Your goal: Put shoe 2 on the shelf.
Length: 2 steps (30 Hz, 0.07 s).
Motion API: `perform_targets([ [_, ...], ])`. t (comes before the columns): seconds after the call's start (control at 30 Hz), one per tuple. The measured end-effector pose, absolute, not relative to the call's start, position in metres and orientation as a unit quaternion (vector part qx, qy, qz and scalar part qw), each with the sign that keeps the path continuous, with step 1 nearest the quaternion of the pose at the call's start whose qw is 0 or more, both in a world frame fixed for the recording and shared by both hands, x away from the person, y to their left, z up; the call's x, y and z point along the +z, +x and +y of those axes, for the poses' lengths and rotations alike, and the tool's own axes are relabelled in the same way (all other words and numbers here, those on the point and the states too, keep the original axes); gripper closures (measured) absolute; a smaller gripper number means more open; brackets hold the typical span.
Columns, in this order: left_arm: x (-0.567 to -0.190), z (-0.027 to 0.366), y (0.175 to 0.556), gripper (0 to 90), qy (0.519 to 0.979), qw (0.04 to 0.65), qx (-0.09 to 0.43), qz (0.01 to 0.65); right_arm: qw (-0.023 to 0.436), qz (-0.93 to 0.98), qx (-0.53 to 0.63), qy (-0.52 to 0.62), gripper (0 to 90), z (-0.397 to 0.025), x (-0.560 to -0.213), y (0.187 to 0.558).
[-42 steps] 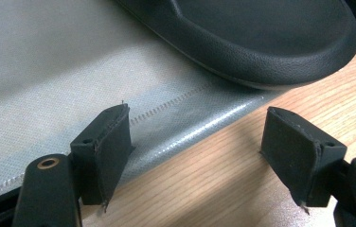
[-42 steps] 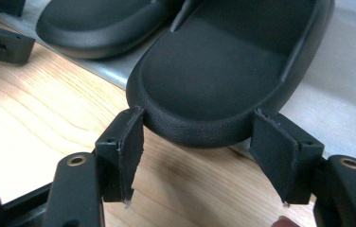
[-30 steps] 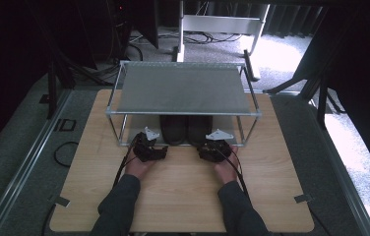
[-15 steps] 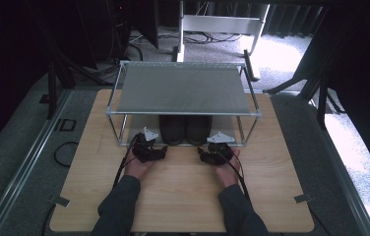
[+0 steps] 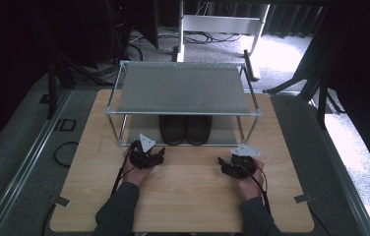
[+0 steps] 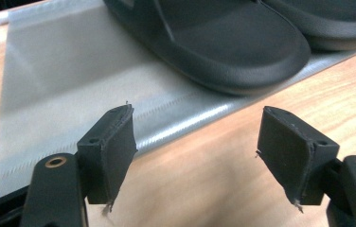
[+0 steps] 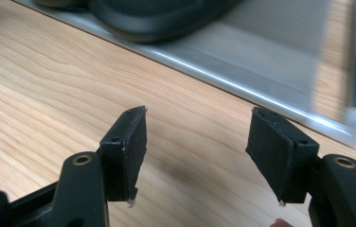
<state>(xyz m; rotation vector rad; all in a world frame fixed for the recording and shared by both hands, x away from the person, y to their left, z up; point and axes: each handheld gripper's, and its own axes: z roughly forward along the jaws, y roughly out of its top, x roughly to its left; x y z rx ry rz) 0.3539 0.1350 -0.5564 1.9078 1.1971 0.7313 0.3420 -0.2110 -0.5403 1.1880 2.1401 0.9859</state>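
On the left of the table [image 5: 89, 196] I have bare wood out to the edge, and my left gripper [image 5: 149, 156] sits just in front of the rack [image 5: 183, 114], near its front-left post. Its jaws stand apart with nothing between them; in the left gripper view the lower shelf's [image 6: 62, 90] front edge runs just ahead of the tips [image 6: 195, 142], and the left slipper's [image 6: 223, 42] toe lies on that shelf just past them, up and to the right, not touching. The slippers [image 5: 185, 129] sit side by side mid-shelf under the top shelf. My right gripper [image 5: 230, 167] rests on open wood further from the rack, near its front-right post, jaws also apart and empty, with the shelf edge ahead of them.
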Motion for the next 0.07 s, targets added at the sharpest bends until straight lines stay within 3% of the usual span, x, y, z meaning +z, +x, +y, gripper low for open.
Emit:
perform_targets([
  [0.07,-0.5565,0.1352,0.3522,30.6,0.746,0.375,0.287,0.469,0.251,0.782,0.358,0.445,38.1,-0.2232,-0.5389,0.3386],
])
